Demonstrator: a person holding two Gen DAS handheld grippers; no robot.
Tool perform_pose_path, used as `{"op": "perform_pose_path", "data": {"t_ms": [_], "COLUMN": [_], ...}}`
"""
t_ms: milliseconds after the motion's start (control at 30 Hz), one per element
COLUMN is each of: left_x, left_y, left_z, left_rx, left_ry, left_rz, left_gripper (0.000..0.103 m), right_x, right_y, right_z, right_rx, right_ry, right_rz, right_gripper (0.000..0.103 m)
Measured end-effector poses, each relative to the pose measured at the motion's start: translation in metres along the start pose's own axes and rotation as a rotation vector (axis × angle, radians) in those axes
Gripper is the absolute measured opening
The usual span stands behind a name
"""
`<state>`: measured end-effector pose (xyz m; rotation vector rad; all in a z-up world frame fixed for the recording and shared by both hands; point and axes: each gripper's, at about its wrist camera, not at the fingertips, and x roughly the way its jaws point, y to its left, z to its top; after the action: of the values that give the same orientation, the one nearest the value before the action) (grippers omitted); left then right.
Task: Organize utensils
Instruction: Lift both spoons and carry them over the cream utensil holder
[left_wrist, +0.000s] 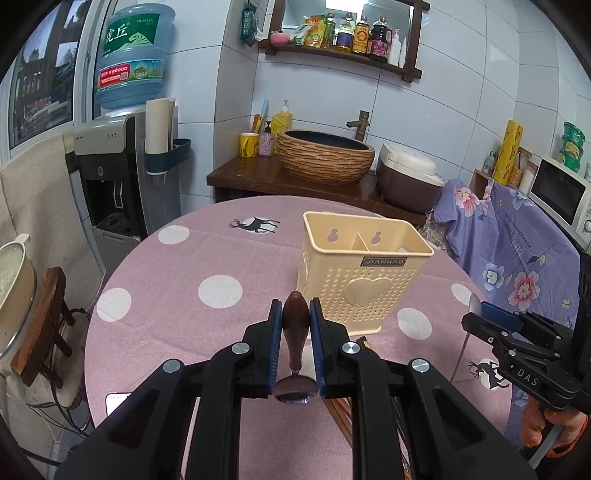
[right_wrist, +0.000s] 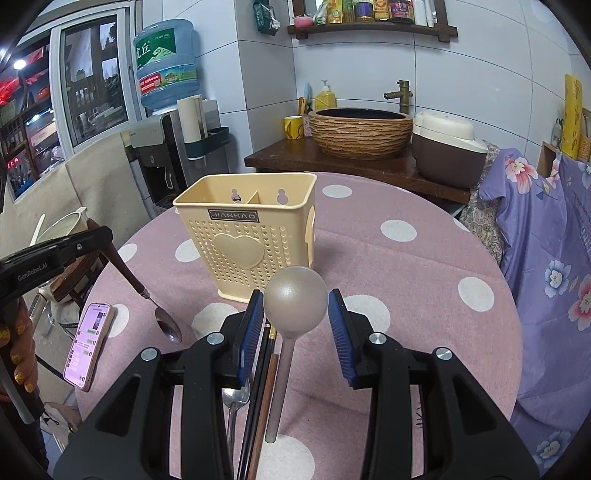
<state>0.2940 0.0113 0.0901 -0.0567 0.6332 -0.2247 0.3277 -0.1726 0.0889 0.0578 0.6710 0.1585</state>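
Currently, stage: early; both claws are carrying a utensil, and nothing is showing above the caddy's rim.
Left gripper (left_wrist: 295, 314): closed down narrow, it is clamping the wooden-handled spoon (left_wrist: 295, 343) by its dark handle, with the bowl hanging back toward the camera.
Right gripper (right_wrist: 295, 306): set about half open, it is pinching the round-bowled spoon (right_wrist: 282, 369) across its bowl. Both pads seem to be touching the rim, and the handle is trailing down toward 6 o'clock.
Caddy (right_wrist: 240, 251): standing upright on the table (right_wrist: 406, 295), it is sitting at 11 o'clock from the right claw and at 1 o'clock from the left. The two compartments are showing, but their floors are mostly hidden, so I cannot tell if anything short is lying inside.
Both held spoons: hovering near the caddy's front face, neither is over the opening yet.
Waiting on the cloth: dark chopsticks (right_wrist: 258, 387) and a steel spoon (right_wrist: 236, 397) are lying side by side under the right claw, at 7 o'clock.
Not part of task: a phone (right_wrist: 90, 343) is lying at 9 o'clock in the right view.
Done: nothing is confirmed as stowed.
Left: I am judging that both spoons need lifting over the rim and dropping in, and then the chopsticks and steel spoon need collecting.
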Motion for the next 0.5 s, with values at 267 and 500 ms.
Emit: {"op": "perform_pose_path", "data": {"t_ms": [267, 500], "left_x": [-0.014, -0.047], "left_y": [-0.005, -0.021], "left_z": [0.025, 0.084], "left_rx": [0.022, 0.047], "left_ry": [-0.042, -0.165], "left_rz": [-0.024, -0.066], "left_gripper": [0.016, 0.016], "right_x": [-0.006, -0.03], "right_y": [0.002, 0.009], "right_z": [0.017, 0.079], "right_rx": [-0.004, -0.02], "right_ry": [-0.025, -0.15], "right_rz": [0.023, 0.019], "right_gripper": [0.037, 0.037]}}
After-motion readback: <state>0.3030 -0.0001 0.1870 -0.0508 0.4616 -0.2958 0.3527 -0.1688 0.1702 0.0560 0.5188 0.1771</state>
